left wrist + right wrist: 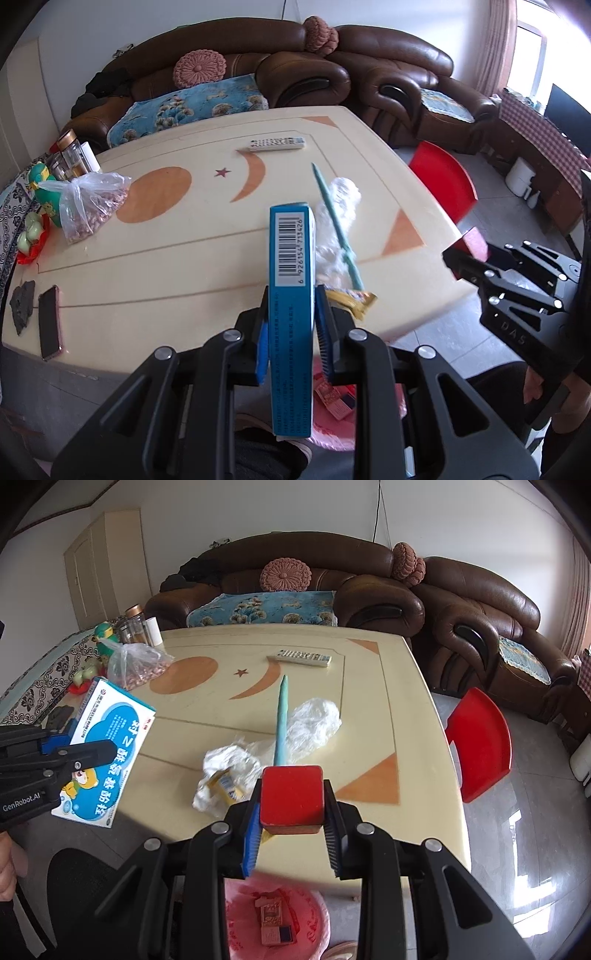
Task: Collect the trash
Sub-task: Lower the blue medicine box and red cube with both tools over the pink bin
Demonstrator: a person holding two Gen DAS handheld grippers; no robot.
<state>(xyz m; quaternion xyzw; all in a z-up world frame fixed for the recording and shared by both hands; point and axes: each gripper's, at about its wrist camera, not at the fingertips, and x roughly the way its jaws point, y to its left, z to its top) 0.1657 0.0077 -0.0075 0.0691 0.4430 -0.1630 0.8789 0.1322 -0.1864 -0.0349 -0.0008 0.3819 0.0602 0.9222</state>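
Left tongs (291,332) clamp blue box (291,295) upright, lengthwise forward.

1 blue cardboard medicine box (291,295), 1 red square box (291,794), 1 teal stick (281,720), 2 crumpled clear plastic wrappers (314,720), 1 yellow snack wrapper (225,786), 1 white remote (299,658), 1 smartphone (50,321), 1 clear bag w/ nuts (92,206), 2 pink round cushions (285,575), 1 red plastic chair (484,742).

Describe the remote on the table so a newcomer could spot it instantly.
Start at the cream table in front of the brown sofa. On its far side, nearest the sofa, lies the remote, just past the orange crescent inlay. It is the only flat white bar with rows of small buttons; the nearby teal stick is thinner and plain.
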